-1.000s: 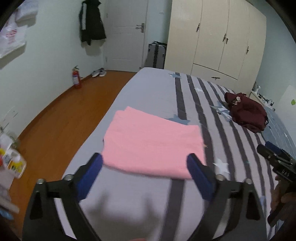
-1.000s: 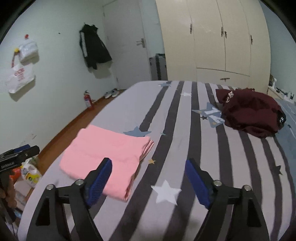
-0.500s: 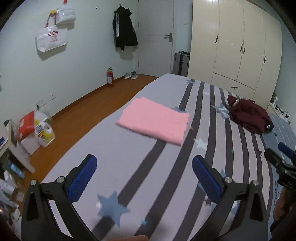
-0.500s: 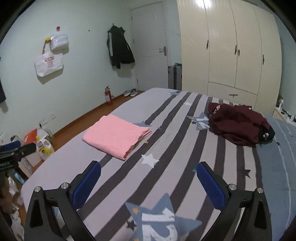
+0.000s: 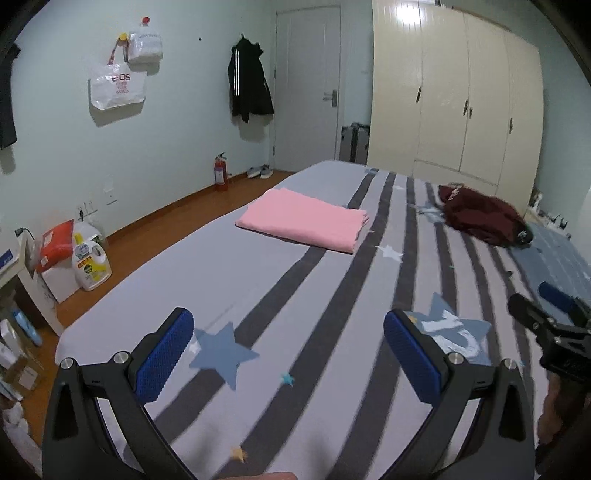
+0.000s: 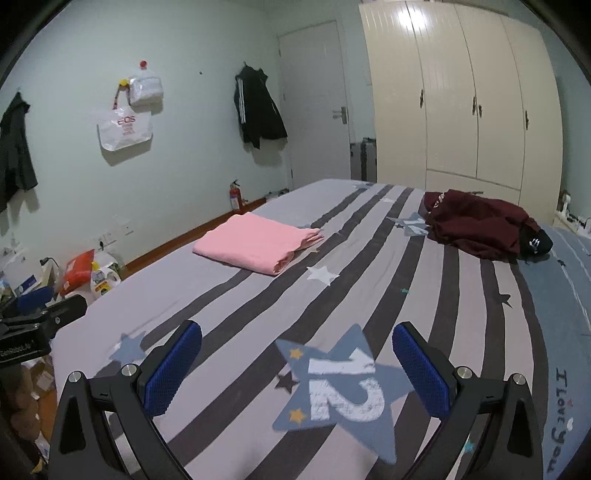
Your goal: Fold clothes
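Pink garment [image 5: 304,221] lies folded flat on the bed [image 5: 258,280], maroon hoodie [image 6: 476,225] sits crumpled; my left gripper [image 5: 288,354] and right gripper [image 6: 297,369] hover spread, empty — hoodie looks next

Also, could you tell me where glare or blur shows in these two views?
Left wrist view: ceiling-light glare on the wardrobe, and the near bedsheet is slightly smeared. Right wrist view: the same wardrobe glare; the folded pink garment stays sharp.

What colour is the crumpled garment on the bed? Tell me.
Dark maroon garment, seen best in the right wrist view.
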Available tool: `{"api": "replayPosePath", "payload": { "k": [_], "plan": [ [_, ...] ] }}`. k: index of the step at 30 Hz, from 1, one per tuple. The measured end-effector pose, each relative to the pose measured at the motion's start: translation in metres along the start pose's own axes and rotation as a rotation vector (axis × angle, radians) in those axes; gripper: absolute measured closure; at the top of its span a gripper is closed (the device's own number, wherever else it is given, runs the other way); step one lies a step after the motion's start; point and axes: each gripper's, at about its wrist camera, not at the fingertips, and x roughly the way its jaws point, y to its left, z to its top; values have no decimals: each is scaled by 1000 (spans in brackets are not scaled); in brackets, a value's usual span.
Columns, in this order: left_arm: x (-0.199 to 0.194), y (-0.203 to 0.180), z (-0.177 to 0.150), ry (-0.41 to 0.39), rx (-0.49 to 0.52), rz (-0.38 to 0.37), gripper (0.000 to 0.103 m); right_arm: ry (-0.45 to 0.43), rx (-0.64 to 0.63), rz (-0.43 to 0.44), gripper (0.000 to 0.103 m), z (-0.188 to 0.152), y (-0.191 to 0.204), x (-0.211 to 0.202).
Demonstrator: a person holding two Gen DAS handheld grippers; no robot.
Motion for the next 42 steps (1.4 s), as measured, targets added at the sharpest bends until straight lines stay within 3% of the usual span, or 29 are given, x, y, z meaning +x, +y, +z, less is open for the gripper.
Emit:
{"api": "replayPosePath", "payload": {
  "k": [8,14,19,31,42],
  "plan": [
    [-118,-20,-6,59,-62,15,1,-8,-9,20,1,-1,8,-106],
    [-216,-50,15,-18,-59,-26,1,30,-49,63,1,21,13,-190],
    [-269,-69,23,-57,-22,-31,1,-27,-40,78,1,31,13,-254],
    [-316,-87,36,-114,-10,-26,1,-104,-47,81,1,48,12,-327],
    [-318,-100,36,-122,-4,-43,1,-131,-45,30,1,51,8,-345]
  ]
}}
